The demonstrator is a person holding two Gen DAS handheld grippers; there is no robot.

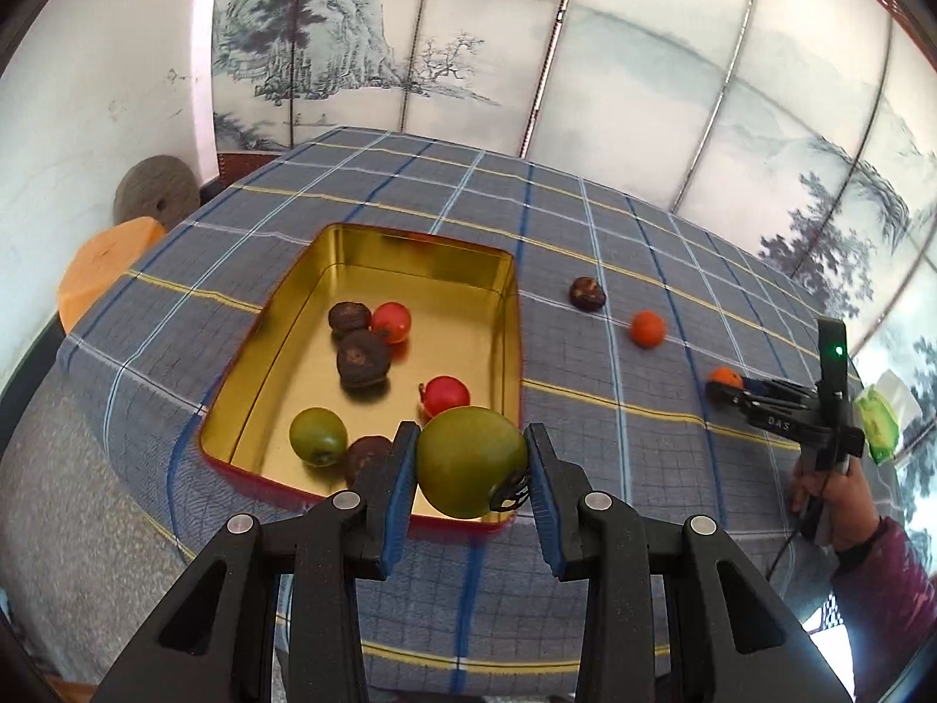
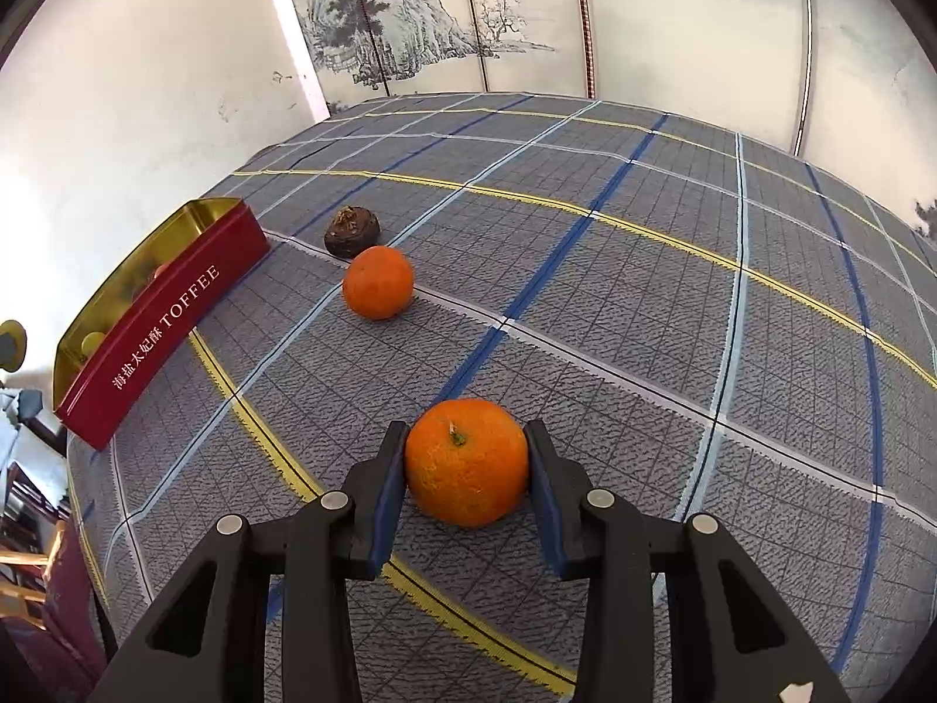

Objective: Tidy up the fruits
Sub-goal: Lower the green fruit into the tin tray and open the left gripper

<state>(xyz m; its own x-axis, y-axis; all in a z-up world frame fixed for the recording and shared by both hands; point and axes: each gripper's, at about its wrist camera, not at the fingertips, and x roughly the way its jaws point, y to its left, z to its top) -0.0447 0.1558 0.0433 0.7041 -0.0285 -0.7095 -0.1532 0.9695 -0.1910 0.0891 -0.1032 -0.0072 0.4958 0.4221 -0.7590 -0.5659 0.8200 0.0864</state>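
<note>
My left gripper (image 1: 471,460) is shut on a green fruit (image 1: 468,460) and holds it above the near right corner of the gold-lined red tin (image 1: 275,316). Inside the tin lie another green fruit (image 1: 317,436), two red fruits (image 1: 391,322) and several dark brown ones (image 1: 362,360). My right gripper (image 2: 467,463) is shut on an orange (image 2: 467,463) that rests on the checked cloth; it also shows in the left wrist view (image 1: 723,378). A second orange (image 2: 378,282) and a dark brown fruit (image 2: 352,231) lie further ahead, near the tin (image 2: 170,316).
The table carries a grey-blue checked cloth (image 2: 644,304). A painted folding screen (image 1: 527,47) stands behind it. An orange cushion (image 1: 99,269) and a grey one (image 1: 155,190) sit off the table's left edge. A green packet (image 1: 878,419) lies at the right edge.
</note>
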